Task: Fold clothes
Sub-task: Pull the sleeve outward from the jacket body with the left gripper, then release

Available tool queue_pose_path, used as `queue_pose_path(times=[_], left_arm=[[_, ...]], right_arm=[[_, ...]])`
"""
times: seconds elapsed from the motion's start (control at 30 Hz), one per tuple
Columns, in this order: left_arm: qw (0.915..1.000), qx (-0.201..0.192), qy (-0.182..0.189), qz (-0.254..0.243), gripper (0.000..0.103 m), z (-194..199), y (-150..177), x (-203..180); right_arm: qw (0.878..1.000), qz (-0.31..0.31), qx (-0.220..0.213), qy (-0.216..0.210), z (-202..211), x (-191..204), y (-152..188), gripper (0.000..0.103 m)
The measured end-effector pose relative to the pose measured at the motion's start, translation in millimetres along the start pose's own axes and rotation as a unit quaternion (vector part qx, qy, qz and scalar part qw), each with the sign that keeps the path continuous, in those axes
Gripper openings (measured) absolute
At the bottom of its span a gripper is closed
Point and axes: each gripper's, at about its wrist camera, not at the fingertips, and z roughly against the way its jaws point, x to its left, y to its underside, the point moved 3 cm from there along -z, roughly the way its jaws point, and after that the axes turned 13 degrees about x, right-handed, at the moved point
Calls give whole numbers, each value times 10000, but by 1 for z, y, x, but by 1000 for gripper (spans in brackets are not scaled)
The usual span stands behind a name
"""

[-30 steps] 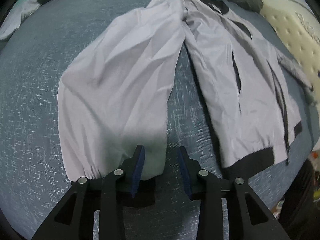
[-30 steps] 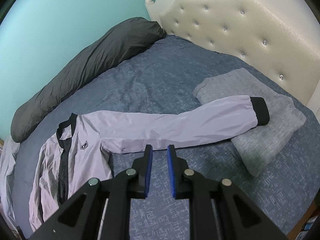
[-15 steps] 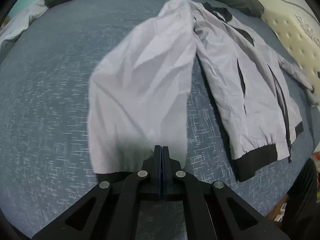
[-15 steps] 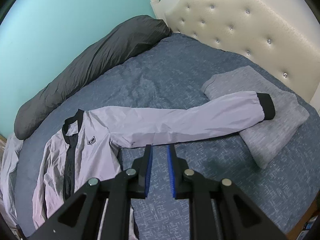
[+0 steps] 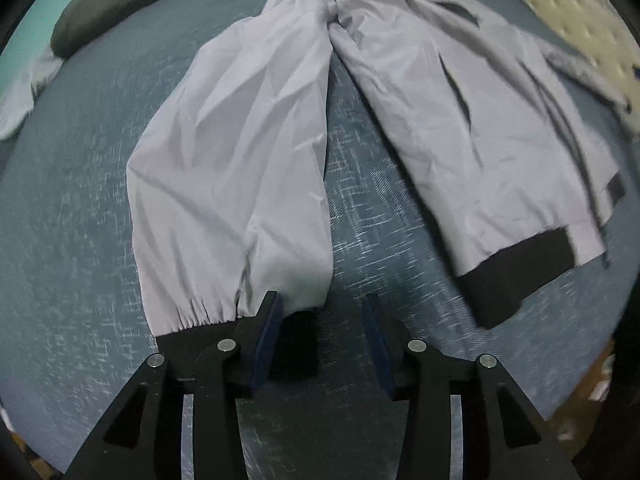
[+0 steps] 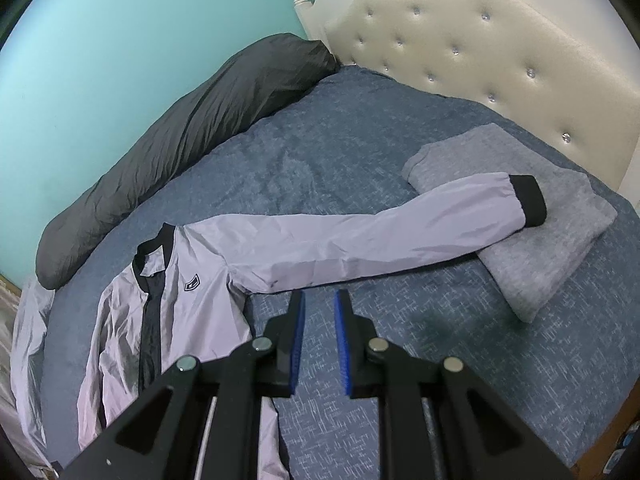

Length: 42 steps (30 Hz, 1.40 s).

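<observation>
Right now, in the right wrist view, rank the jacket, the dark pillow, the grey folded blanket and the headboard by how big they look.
1. Jacket and headboard: alike, not ranked.
2. Dark pillow: lies farther off, so its true size is unsure.
3. Grey folded blanket, smallest.

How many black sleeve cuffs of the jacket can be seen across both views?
2. One cuff rests on the folded grey blanket near the headboard; the other cuff lies between the left tool's opening jaws, partly hidden.
</observation>
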Motion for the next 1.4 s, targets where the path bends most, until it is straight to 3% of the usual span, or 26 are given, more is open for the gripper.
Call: queue_pose_path(times=[0.03, 0.07, 0.1, 0.13, 0.3, 0.43, 0.53, 0.63, 0.93, 1.13, 1.3, 1.4], left_arm=[[9999, 7, -88, -85, 45, -2, 0, -2], [9998, 3, -168, -138, 38, -3, 1, -2], [9996, -4, -242, -168, 22, -4, 1, -1], [9997, -31, -202, -117, 14, -2, 1, 3], [9991, -295, 149, 268, 2, 19, 4, 34], [9937, -683, 486, 745, 2, 52, 7, 76], [9863, -956, 615, 1196, 1, 76, 10, 128], [9779, -1131, 679, 1622, 1, 95, -7, 181], [9636, -1288, 446, 2300, 1, 100, -5, 259], [9611, -1040, 287, 2544, 1, 80, -16, 302], [9509, -793, 276, 2979, 0, 46, -16, 330], [9418, -937, 440, 3199, 0, 41, -9, 336]], right_arm=[[10000, -4, 6, 4, 1, -1, 1, 14], [10000, -5, 14, 13, 1, -2, 2, 14], [10000, -6, 22, 22, 2, -3, 3, 14], [10000, -11, 32, 26, 2, -3, 4, 14], [10000, -6, 72, 43, 2, -2, 9, 14], [9999, 16, 95, 68, 0, 2, 11, 14], [9999, 23, 129, 106, -5, 6, 12, 14], [9997, 77, 179, 150, -10, 12, 14, 14], [9984, 364, 311, 304, -25, 46, 20, 14], [9971, 504, 394, 417, -34, 61, 24, 14], [9955, 652, 486, 493, -43, 75, 33, 14], [9949, 711, 547, 451, -49, 82, 38, 14]])
